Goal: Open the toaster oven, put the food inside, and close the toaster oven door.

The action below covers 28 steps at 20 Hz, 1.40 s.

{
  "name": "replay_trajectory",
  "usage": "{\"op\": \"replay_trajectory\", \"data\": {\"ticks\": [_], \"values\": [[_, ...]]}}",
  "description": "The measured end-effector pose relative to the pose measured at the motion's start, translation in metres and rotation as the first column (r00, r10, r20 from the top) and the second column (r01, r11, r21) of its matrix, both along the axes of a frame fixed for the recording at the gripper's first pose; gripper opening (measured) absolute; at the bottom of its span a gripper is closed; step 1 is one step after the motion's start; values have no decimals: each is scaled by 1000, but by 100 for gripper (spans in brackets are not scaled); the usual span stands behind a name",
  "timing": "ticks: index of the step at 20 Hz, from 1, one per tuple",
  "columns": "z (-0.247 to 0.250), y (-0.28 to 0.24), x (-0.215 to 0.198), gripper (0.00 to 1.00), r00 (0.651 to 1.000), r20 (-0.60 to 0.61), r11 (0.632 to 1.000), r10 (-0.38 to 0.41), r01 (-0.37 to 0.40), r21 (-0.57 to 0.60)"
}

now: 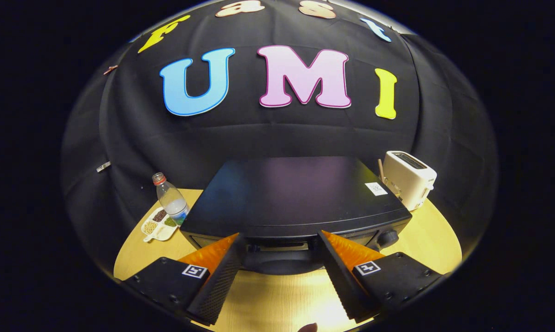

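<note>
A black toaster oven [296, 193] stands on the round wooden table [277, 299], and I look down on its top and front edge. My gripper [280, 236] is open, its fingertips close to the top of the oven's front, one on each side of the door handle [277, 247]. Nothing is held between the fingers. The door's dark front [277, 263] shows in the gap below the handle; I cannot tell whether it is fully closed. A black knob [387, 238] sits at the oven's front right. A small brownish thing [308, 328] peeks in on the near side of the fingers, too little of it visible to identify.
Left of the oven lie a white divided dish [159, 225] with grains and beans and a clear plastic bottle [171, 198] with a red cap. A white pop-up toaster [409, 177] stands to the oven's right rear. Bare tabletop lies between the fingers and me.
</note>
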<state>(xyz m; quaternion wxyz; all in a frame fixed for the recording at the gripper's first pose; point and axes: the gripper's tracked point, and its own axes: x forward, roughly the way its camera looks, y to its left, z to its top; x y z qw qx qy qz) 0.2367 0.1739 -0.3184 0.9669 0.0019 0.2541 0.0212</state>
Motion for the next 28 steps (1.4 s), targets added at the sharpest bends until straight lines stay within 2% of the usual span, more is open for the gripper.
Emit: {"op": "replay_trajectory", "data": {"ticks": [7, 16, 24, 28], "values": [[-4, -2, -7, 100, 1000, 3, 1000, -6, 6, -12], [-43, -10, -91, 100, 999, -38, 1000, -13, 13, 0], [-99, -18, -139, 100, 983, -184, 999, 7, -14, -37], [-104, -26, -156, 100, 976, -217, 1000, 3, -8, -24]]}}
